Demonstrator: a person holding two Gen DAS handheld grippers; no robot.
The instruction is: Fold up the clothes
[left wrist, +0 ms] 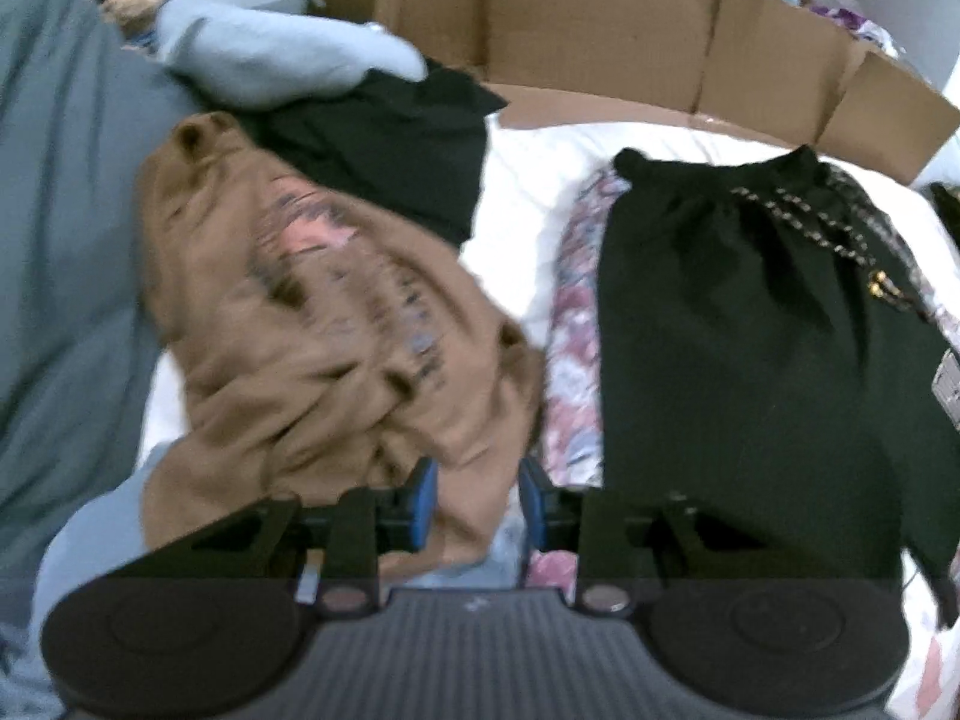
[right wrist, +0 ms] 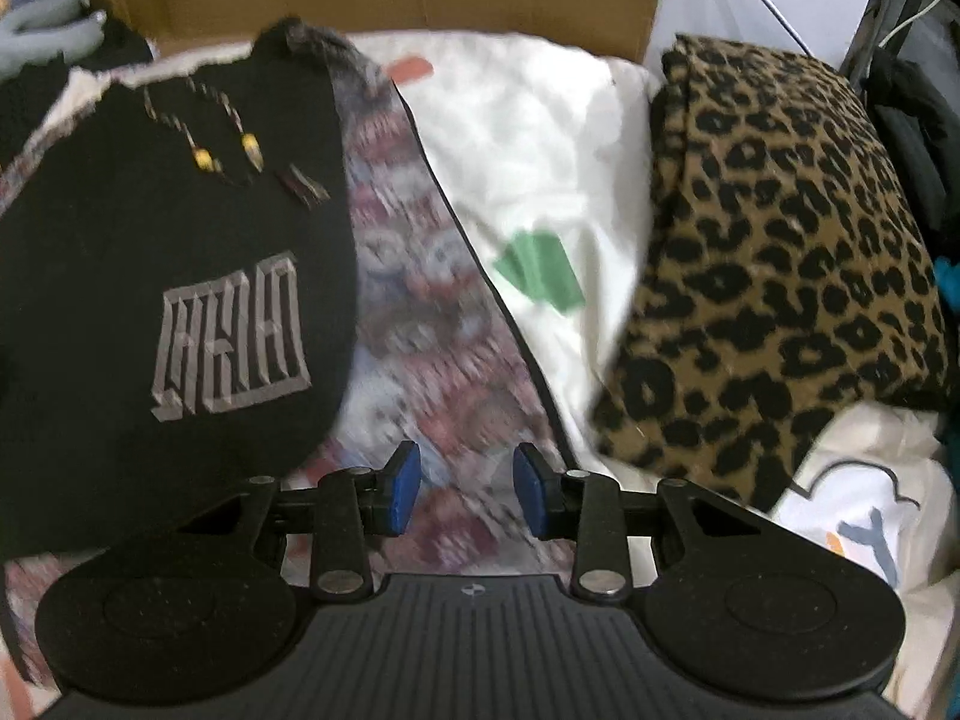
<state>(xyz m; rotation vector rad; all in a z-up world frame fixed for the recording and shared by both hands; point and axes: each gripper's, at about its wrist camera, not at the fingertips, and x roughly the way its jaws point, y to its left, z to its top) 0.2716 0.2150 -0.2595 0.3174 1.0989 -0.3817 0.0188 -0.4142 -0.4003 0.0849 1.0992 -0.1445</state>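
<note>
Clothing lies spread over a white bed cover beneath both of my grippers. My left gripper has its blue fingers partly apart, with a fold of the brown shirt running down between them. The cloth fills the gap, but blur stops me confirming that the pads press on it, so I cannot tell whether it is gripped. The rest of the brown shirt is bunched ahead and to the left of those fingers, its printed front facing up. Beyond it lie a crumpled black garment and a pale blue one. Ahead and to the right of the left fingers, black pants with a patterned drawstring lie flat on a floral cloth. A cardboard wall closes the far side.

My right gripper has its fingers partly apart with nothing between them; only the floral cloth shows below the gap. The black pants, bearing a grey logo, sit ahead and to the left of these fingers. A leopard-print garment lies folded ahead and to the right, with bare white bedding between.
</note>
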